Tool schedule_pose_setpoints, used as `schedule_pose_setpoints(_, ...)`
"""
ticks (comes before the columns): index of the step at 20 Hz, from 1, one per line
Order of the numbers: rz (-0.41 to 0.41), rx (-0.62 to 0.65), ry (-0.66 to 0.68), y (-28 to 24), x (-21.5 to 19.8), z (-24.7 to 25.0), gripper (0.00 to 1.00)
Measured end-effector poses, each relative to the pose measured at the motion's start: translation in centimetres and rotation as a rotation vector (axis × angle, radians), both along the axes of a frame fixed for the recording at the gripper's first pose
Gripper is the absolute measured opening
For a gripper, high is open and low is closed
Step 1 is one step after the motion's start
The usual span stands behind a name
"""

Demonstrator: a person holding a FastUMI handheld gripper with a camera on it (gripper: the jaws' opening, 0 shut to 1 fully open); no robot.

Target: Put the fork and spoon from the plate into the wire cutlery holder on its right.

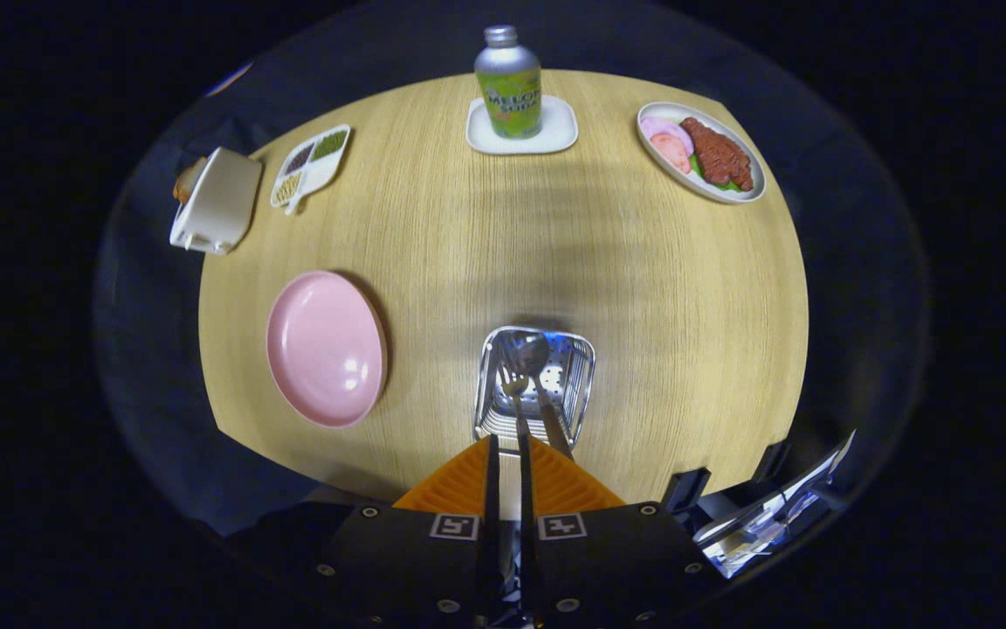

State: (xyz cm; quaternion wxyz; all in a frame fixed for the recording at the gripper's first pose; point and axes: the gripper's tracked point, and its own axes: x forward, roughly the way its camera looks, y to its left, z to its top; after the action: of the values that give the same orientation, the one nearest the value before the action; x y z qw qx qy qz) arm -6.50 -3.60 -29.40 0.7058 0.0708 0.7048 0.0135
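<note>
Pinching slim steel fork (pixel 516 389) handle: gripper (pixel 507 454) | spoon (pixel 538 362) in square wire holder (pixel 586 384) | round pink plate (pixel 326 348) bare

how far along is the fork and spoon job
Done: the round pink plate is bare, and the metal spoon stands in the square wire cutlery holder. In hand: the orange fingers are shut on the metal fork, its tines already down inside the holder. Left: open the fingers and let the fork go.
</note>
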Motion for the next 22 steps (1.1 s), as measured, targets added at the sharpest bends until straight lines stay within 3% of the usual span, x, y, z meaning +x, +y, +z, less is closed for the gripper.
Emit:
schedule_pose_setpoints(7, -0.088, 0.007, -0.475, -0.5, 7.9, 9.0, 0.12)
schedule_pose_setpoints(10, -0.112, 0.057, -0.751, -0.2, 10.9, 15.5, 0.16)
schedule_pose_setpoints(13, -0.101, -0.003, -0.969, -1.8, 12.7, 20.6, 0.23)
schedule_pose_setpoints(17, -0.099, -0.071, -1.208, -3.9, 13.2, 27.6, 0.45)
schedule_pose_setpoints(20, -0.121, -0.093, -1.334, -4.7, 12.6, 31.1, 0.81)
schedule_pose_setpoints(22, -0.139, -0.09, -1.393, -4.6, 12.6, 32.7, 0.93)
